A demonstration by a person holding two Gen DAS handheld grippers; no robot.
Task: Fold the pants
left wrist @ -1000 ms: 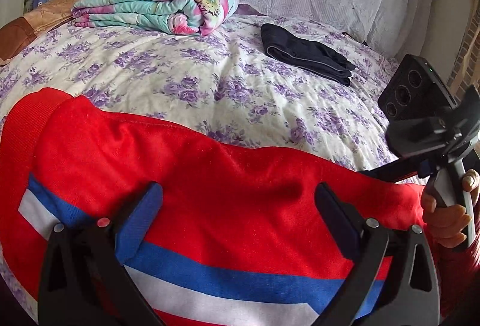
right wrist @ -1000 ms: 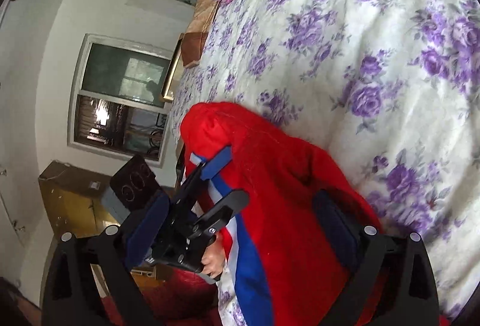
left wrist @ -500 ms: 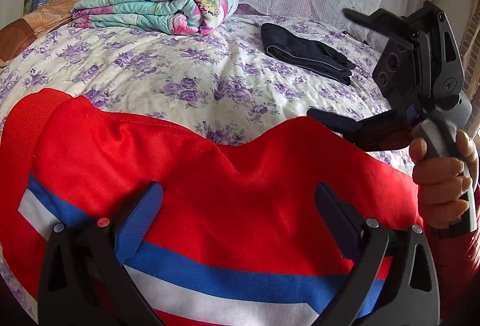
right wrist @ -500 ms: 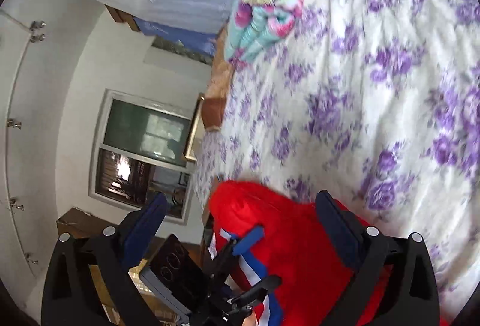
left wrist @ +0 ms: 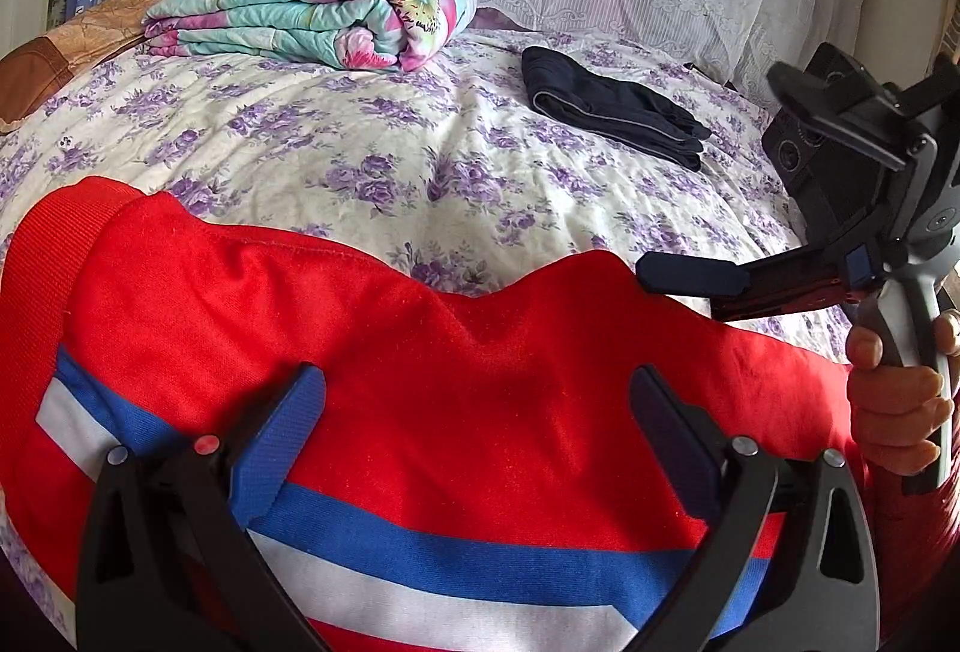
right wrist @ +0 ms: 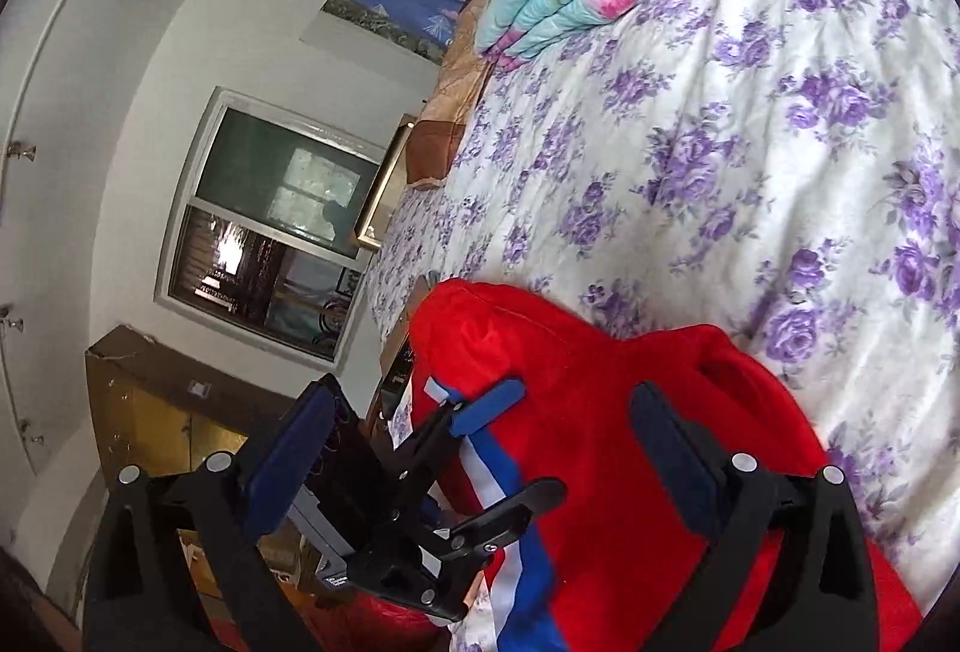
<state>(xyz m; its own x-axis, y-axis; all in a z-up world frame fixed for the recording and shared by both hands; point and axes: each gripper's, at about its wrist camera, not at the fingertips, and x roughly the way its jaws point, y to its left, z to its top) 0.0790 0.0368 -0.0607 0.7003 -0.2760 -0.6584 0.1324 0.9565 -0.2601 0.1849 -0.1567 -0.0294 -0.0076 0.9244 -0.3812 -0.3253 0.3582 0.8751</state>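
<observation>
On the floral bedspread (left wrist: pixel 456 172), the red track pants (left wrist: pixel 456 412) lie near me, seemingly folded at least once with more folds likely, while my left gripper (left wrist: pixel 480 424) and right gripper (right wrist: pixel 480 448) hover wide open, holding nothing.

A person is working two handheld grippers side by side. The left gripper (left wrist: pixel 477 415) is lying low with its jaws spread wide, its blue-padded finger (left wrist: pixel 282 430) on one side and its dark-padded finger (left wrist: pixel 672 430) on the other, nothing clamped between them. The right gripper (right wrist: pixel 477 433) is also gaping, tilted steeply onto its side. A bare right hand (left wrist: pixel 894 406) is gripping its grey handle, fingers curled round the front, off to the right of the left tongs. From the right tongs, the left gripper is showing at lower left, jaws apart.
</observation>
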